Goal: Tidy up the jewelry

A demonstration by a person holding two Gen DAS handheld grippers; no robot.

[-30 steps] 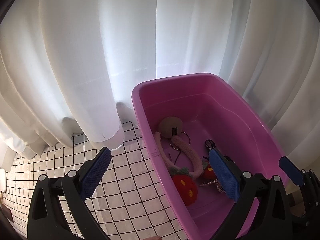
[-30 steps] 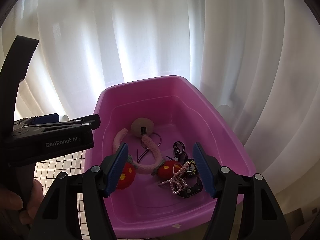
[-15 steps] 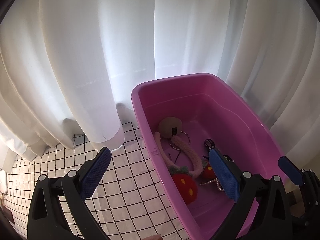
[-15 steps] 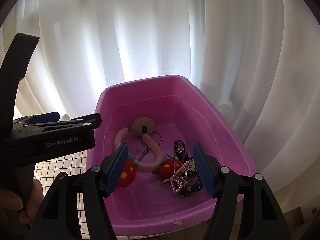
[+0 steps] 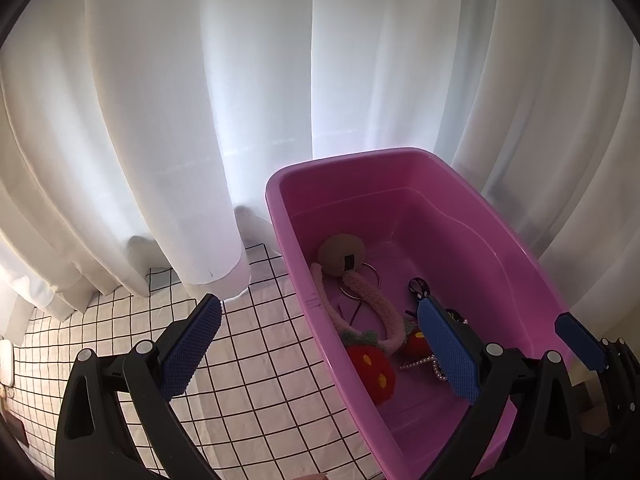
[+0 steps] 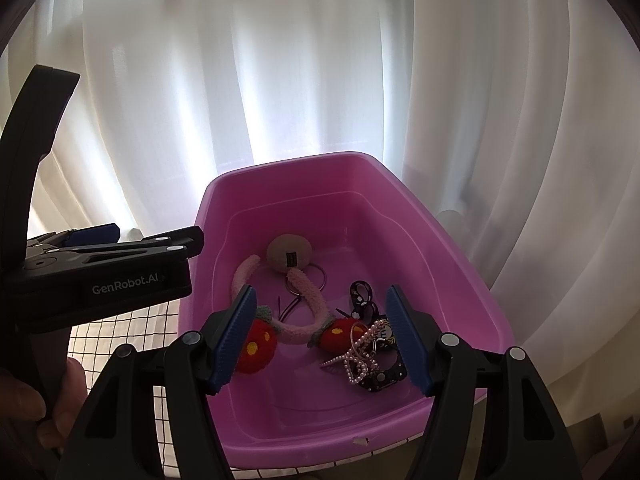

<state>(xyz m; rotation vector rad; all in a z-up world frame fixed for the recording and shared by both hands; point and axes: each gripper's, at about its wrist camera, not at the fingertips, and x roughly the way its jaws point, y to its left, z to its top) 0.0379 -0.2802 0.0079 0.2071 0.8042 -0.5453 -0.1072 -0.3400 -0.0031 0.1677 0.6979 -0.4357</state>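
A pink plastic bin (image 5: 276,208) (image 6: 460,248) stands on a checked tablecloth (image 5: 248,356). Inside lie a fuzzy pink headband (image 6: 308,300) with red strawberry ends (image 6: 256,346), a beige pouch (image 6: 288,254), a pearl string (image 6: 358,354), metal rings and dark clips (image 6: 362,300). My left gripper (image 5: 320,352) is open and empty, straddling the bin's left wall. My right gripper (image 6: 322,336) is open and empty above the bin's near end, over the headband and pearls.
White curtains (image 5: 200,100) hang right behind the bin and the table. The left gripper's body and the hand holding it (image 6: 100,276) show at the left of the right wrist view. The table's edge runs just below the bin (image 6: 360,456).
The right gripper has drawn back slightly, so the bin's near rim shows more. The left gripper has barely moved. Both stay open.
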